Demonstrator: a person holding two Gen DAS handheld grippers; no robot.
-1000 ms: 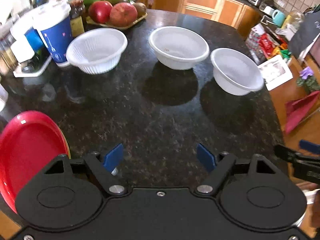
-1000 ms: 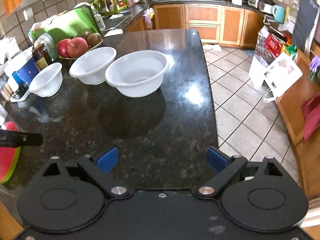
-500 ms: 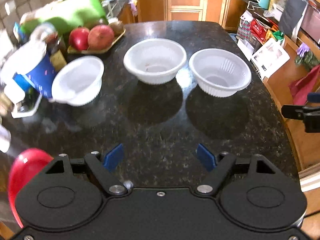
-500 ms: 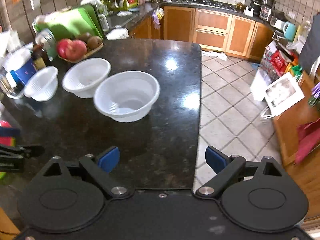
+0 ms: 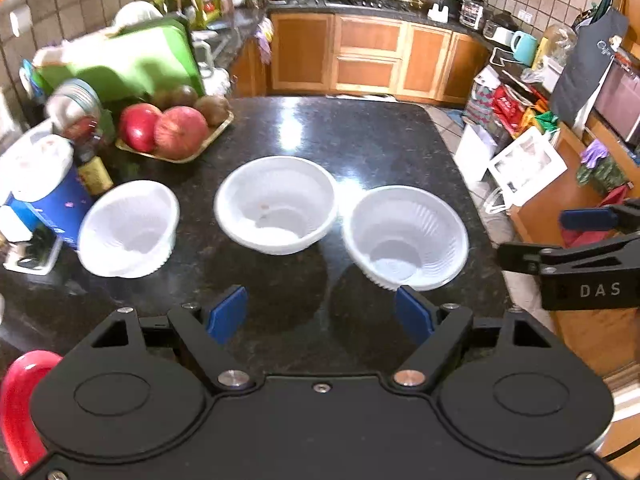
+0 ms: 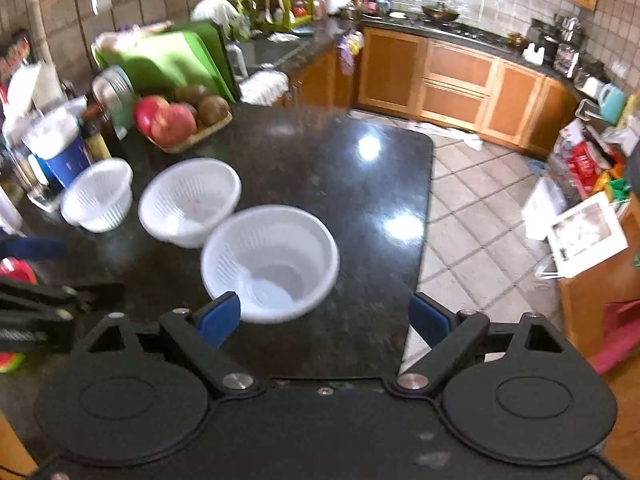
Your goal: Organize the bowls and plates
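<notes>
Three white bowls stand in a row on the black granite counter (image 5: 304,128): a left one (image 5: 130,228), a middle one (image 5: 276,204) and a right one (image 5: 404,238). They also show in the right wrist view, the left (image 6: 98,196), the middle (image 6: 190,202) and the right (image 6: 270,262). A red plate (image 5: 16,404) lies at the near left edge. My left gripper (image 5: 320,314) is open and empty, short of the bowls. My right gripper (image 6: 324,316) is open and empty, its left finger just before the right bowl.
A tray of apples and kiwis (image 5: 172,132), a blue and white cup (image 5: 44,196), jars and a green cutting board (image 5: 120,64) crowd the counter's left side. The counter's right edge (image 6: 420,240) drops to tiled floor. Wooden cabinets (image 5: 368,56) stand behind.
Both grippers have risen and tilted, so the views take in more of the kitchen. The bowls sit closer to the fingers in both views. The red plate has slid almost out of the left view.
</notes>
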